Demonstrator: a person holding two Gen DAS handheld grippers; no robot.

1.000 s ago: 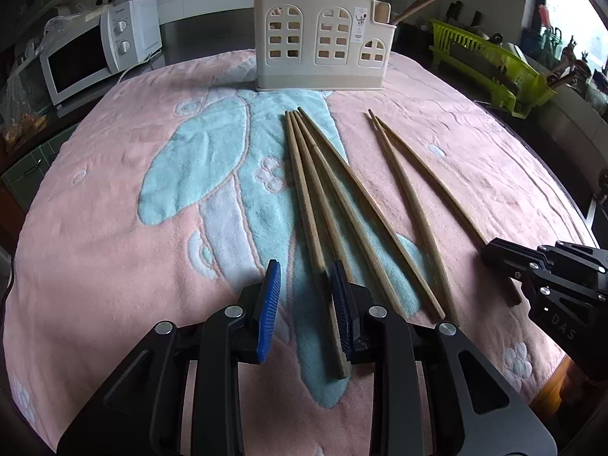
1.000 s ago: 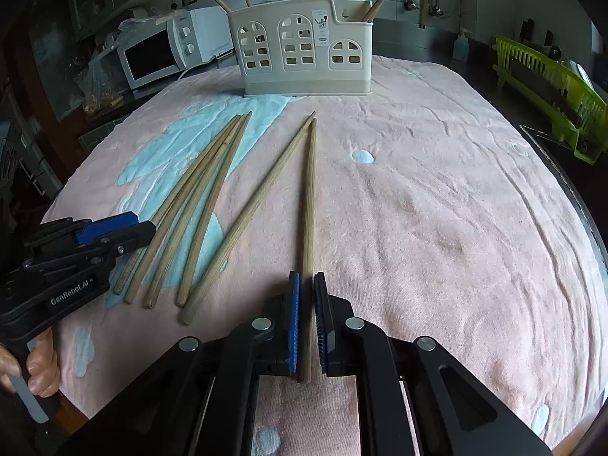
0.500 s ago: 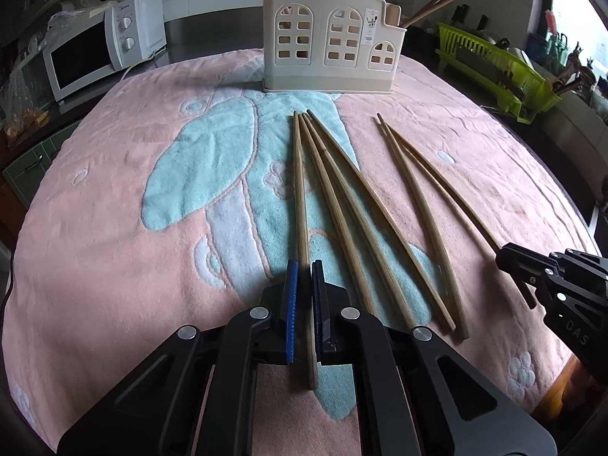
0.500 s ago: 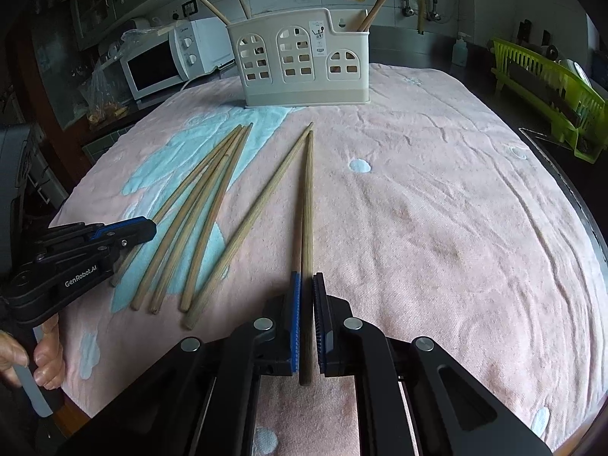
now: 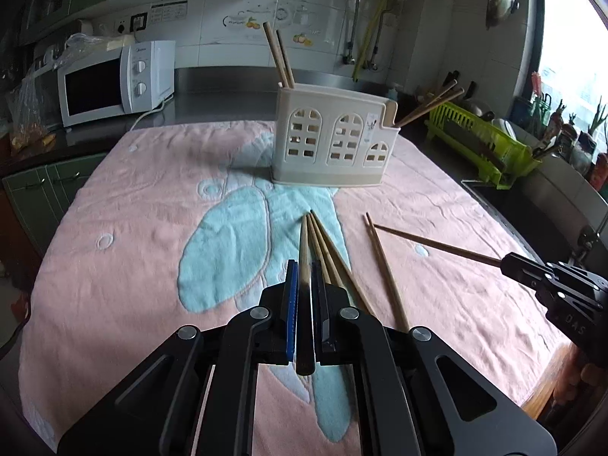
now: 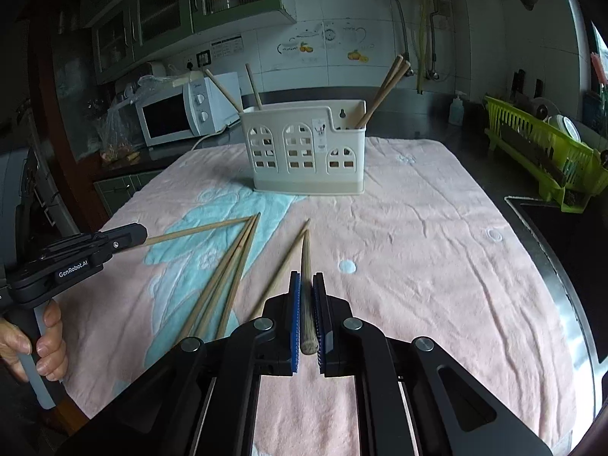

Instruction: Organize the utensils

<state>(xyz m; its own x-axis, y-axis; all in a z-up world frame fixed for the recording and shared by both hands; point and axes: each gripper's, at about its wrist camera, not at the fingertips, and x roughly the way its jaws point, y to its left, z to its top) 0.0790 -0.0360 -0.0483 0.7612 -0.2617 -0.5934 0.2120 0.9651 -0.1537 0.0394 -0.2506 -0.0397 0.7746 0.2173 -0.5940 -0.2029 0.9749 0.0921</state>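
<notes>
Left wrist: left gripper (image 5: 303,285) fingers clamp chopstick (image 5: 303,250); right gripper (image 6: 306,292) fingers clamp second chopstick (image 6: 305,262).

"GenRobot.AI" on left gripper (image 6: 127,236) body, "DAS" on right gripper (image 5: 507,262) body

A white-tiled wall (image 5: 228,19) is seen at twelve o'clock, with green cabinets (image 6: 190,7) mounted above. A white microwave (image 5: 114,83) is placed at ten o'clock. Daylight is admitted through a window (image 5: 570,57) at two o'clock.
</notes>
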